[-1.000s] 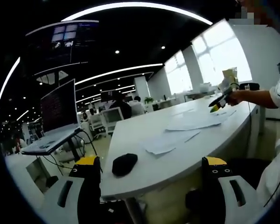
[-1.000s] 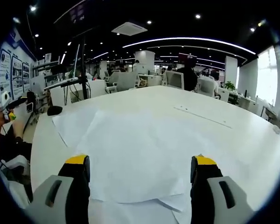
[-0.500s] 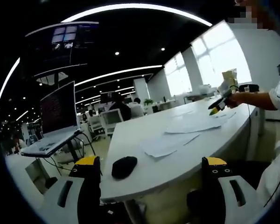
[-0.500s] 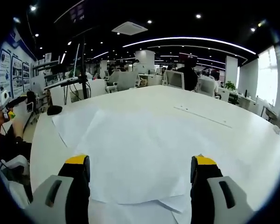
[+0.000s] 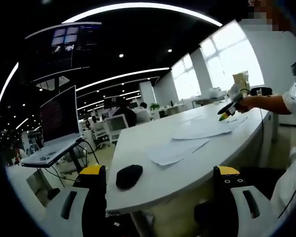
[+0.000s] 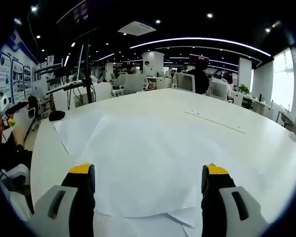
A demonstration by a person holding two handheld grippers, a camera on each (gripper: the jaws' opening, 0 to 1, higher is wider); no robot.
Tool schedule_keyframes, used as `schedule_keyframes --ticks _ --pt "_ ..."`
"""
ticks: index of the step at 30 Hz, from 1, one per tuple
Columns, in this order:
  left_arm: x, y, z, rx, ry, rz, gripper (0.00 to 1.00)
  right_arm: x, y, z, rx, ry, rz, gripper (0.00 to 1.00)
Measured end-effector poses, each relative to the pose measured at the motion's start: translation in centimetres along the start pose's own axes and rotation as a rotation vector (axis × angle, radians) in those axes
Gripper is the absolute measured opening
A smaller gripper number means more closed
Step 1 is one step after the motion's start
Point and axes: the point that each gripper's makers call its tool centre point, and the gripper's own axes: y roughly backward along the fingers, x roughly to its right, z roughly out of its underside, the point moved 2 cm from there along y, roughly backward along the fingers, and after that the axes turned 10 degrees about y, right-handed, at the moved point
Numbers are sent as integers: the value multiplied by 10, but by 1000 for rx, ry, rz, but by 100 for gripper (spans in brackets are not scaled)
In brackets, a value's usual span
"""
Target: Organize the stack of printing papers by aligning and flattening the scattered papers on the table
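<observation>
Table (image 6: 256,148): smooth white top, matt with faint sheen. Papers (image 6: 138,163): thin white sheets, matt, flat, slightly curled corners. Right gripper (image 6: 149,183): grey plastic jaws, yellow tips. Mouse (image 5: 129,176): black, matt, looks plastic.

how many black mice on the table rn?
1. The black mouse sits near the table's near edge in the left gripper view, apart from the papers; the same mouse shows far left in the right gripper view. No others seen; part of the table is out of frame.
</observation>
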Motion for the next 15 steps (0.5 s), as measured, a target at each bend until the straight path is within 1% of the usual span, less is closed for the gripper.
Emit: schedule_keyframes --ticks 6,11,15 --pt "-1 1 -4 8 1 -7 92 0 -1 0 3 -2 -3 84" --pt "2 1 -2 -11 -13 1 92 0 -2 6 -9 0 -2 84" --pt "-3 5 -7 -1 -11 -13 92 -1 -5 6 -4 -10 -4 84"
